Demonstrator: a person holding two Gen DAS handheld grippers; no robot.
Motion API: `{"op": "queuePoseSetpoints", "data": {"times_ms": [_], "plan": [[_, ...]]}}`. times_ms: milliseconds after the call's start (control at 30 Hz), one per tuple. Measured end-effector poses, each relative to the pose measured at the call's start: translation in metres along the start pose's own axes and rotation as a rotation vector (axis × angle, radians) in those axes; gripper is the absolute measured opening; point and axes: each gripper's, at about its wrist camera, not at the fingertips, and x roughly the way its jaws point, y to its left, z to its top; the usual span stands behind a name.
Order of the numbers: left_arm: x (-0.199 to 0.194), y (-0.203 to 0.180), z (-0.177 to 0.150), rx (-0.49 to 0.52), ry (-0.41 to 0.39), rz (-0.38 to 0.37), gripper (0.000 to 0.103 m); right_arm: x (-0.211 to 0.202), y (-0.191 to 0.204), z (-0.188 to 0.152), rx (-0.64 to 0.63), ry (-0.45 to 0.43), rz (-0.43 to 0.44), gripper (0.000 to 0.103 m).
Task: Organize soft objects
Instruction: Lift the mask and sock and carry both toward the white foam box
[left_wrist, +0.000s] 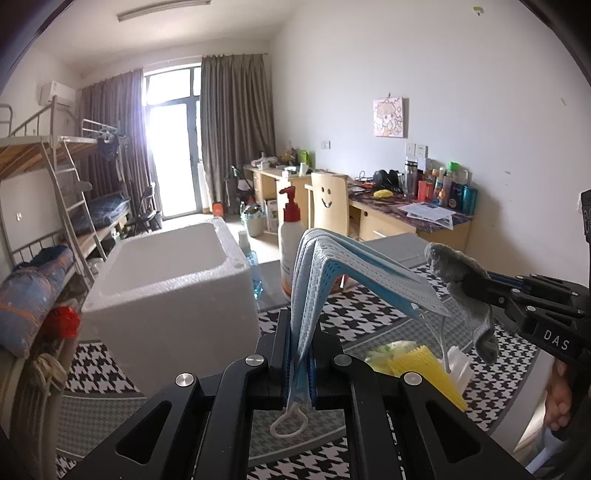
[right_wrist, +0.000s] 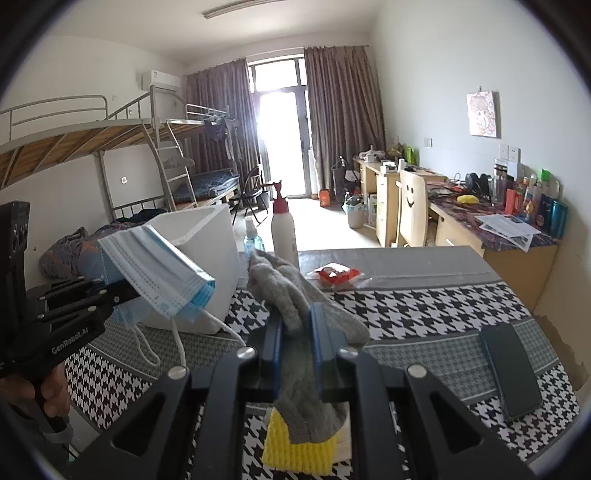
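Observation:
My left gripper (left_wrist: 300, 354) is shut on a stack of blue face masks (left_wrist: 332, 273), which fold over its tips and dangle ear loops; the masks (right_wrist: 159, 273) and that gripper (right_wrist: 122, 291) also show at the left of the right wrist view. My right gripper (right_wrist: 295, 332) is shut on a grey sock (right_wrist: 291, 291), whose ends hang over both sides; the sock (left_wrist: 461, 280) and the right gripper (left_wrist: 476, 286) appear at the right of the left wrist view. Both are held above the houndstooth tablecloth (right_wrist: 424, 306). A white foam box (left_wrist: 173, 273) stands to the left.
A yellow sponge (right_wrist: 299, 446) lies below the right gripper. A dark phone (right_wrist: 511, 373) lies at the right of the table. A pump bottle (right_wrist: 282, 229), a small spray bottle (left_wrist: 251, 258) and a red packet (right_wrist: 336, 275) stand farther back. Bunk beds and desks line the room.

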Motion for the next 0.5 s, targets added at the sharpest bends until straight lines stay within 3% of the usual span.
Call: {"op": "queuePoseSetpoints", "data": {"times_ms": [333, 500], "plan": [[0.007, 0.007, 0.018, -0.017, -0.005, -0.013, 0.008, 0.008, -0.001, 0.02, 0.013, -0.018, 0.01, 0.017], [0.01, 0.008, 0.027, -0.013, -0.016, 0.016, 0.008, 0.007, 0.002, 0.027, 0.005, -0.035, 0.003, 0.017]]}}
